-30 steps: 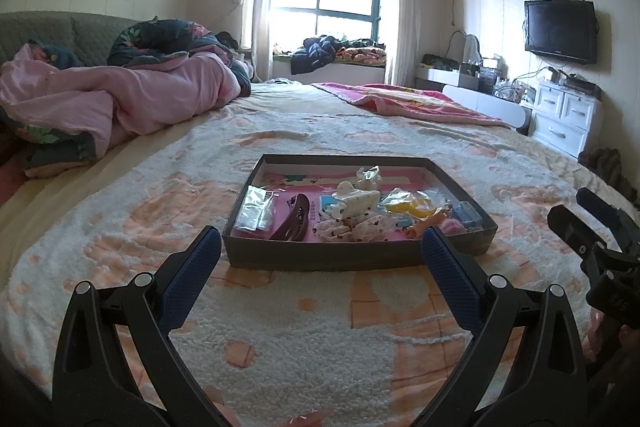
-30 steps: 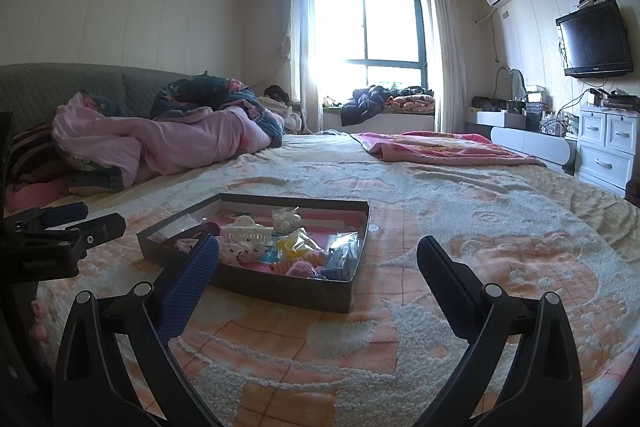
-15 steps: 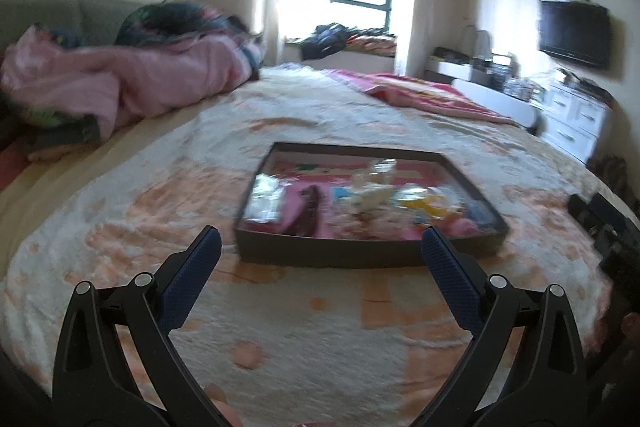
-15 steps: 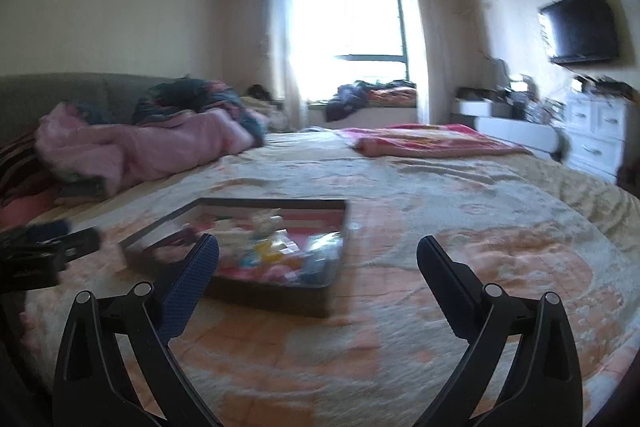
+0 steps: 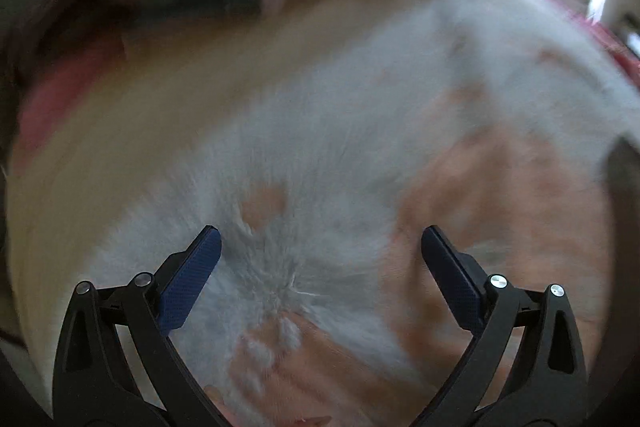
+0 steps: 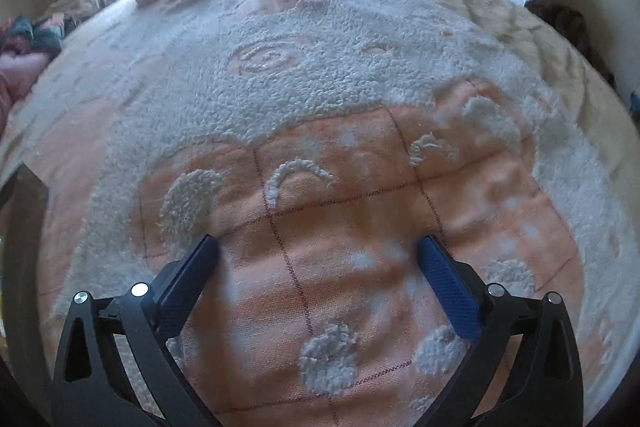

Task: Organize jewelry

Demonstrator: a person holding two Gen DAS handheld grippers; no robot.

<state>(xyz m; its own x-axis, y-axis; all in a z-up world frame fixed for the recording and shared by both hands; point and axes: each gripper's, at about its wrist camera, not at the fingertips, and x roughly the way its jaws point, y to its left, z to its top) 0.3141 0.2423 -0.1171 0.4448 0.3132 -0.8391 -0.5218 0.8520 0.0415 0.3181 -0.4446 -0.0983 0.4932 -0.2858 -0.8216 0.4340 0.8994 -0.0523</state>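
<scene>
Both tongs, left (image 5: 316, 243) and right (image 6: 318, 251), spread wide over bare blanket (image 6: 320, 99), box corner (image 6: 24, 195) beside.

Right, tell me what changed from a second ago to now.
Both grippers tipped down close to the blanket and swung outward, so the tray slid from the middle of each view to a dark sliver at the edge. Nothing was grasped or released: the left gripper and right gripper stay open and empty.
</scene>
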